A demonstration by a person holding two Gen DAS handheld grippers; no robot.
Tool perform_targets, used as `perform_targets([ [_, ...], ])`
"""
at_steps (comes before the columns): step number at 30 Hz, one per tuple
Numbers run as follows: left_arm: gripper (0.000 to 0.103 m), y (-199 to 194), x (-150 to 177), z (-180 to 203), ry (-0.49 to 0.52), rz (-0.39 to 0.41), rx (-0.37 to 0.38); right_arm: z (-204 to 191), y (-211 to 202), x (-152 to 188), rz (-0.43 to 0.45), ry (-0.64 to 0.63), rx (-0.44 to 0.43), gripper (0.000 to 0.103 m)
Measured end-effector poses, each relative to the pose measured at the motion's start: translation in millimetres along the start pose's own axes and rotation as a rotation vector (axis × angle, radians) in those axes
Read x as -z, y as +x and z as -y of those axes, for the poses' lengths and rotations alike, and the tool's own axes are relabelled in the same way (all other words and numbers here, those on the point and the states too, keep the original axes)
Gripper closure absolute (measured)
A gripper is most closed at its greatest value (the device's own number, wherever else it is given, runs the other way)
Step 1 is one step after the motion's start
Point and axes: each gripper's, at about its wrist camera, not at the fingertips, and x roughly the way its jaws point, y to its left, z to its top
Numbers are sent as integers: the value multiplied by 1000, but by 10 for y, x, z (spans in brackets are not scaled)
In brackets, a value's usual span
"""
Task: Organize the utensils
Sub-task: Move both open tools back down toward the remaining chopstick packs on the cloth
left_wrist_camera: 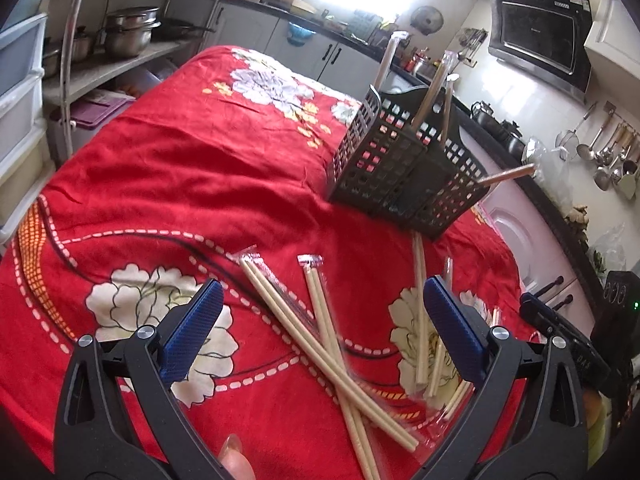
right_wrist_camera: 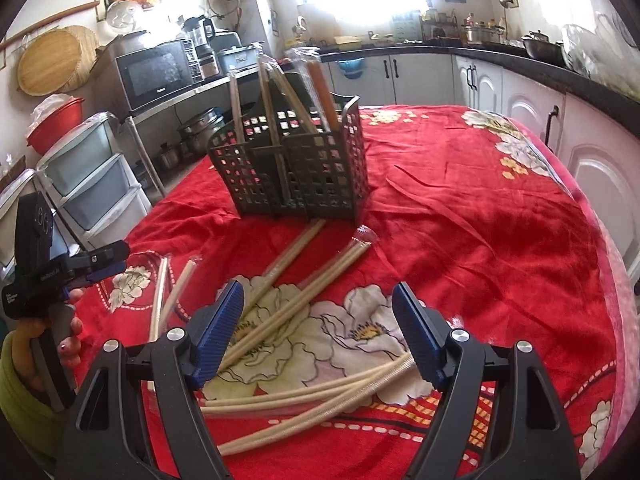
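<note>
1. On red floral tablecloth (right_wrist_camera: 460,208): wrapped chopsticks (left_wrist_camera: 320,332), scattered loose, several crossing.
2. Beyond these: dark slotted utensil basket (right_wrist_camera: 296,168), upright, holding several wrapped pairs.
3. Left gripper (left_wrist_camera: 322,316): spread wide, holding nothing, above scattered pile.
4. Right gripper (right_wrist_camera: 318,332): spread wide, holding nothing, likewise above pile.

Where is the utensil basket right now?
The basket stands upright on the red tablecloth, center-left in the right wrist view, just beyond the loose chopsticks.

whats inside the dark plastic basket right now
The dark grey perforated plastic basket holds several wrapped chopstick pairs standing upright or leaning, tops above the rim, one darker orange-brown. Their lower ends and the basket floor are hidden behind the walls.
</note>
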Motion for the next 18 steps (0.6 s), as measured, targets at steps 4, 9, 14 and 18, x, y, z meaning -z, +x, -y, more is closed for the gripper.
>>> perform_targets([
  [4,11,56,39,16,6,-24,1,115,-14,54,-9,21,21,29],
  [9,11,144,70,-3,-15,-53,10,283,-32,141,-21,56,49,29],
  [14,14,260,99,-59,-56,-93,26,458,5,197,-49,104,75,29],
  [18,20,359,116,-160,-123,-130,42,593,96,210,-81,142,82,29],
])
